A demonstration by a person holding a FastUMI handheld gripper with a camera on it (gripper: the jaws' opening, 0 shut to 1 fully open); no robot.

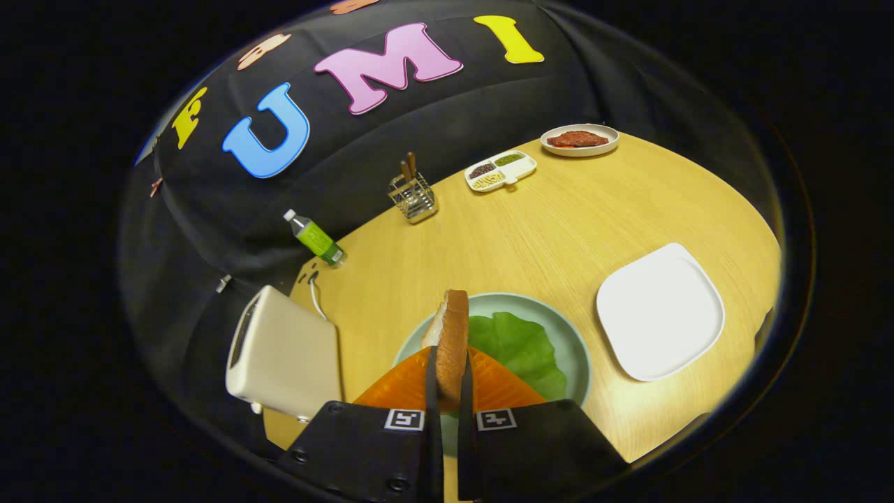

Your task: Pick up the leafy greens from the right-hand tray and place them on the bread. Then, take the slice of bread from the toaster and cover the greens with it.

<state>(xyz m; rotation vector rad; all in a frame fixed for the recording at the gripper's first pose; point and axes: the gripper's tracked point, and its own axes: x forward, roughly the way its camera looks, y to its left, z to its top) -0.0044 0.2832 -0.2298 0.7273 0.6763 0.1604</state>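
A toaster point(283, 353) stands at the left of the desk point(531, 230). The tool point(448, 374) is clamped on a slice of bread point(452, 335) — held on edge above the leafy greens point(520, 346) in a round plate point(576, 349) — with an empty white tray point(660, 311) further right.

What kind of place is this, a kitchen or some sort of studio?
Probably a staged booth set up like a kitchen table: black cloth backs a wooden table with a toaster, and plated food. The gripper holds a bread slice over greens.
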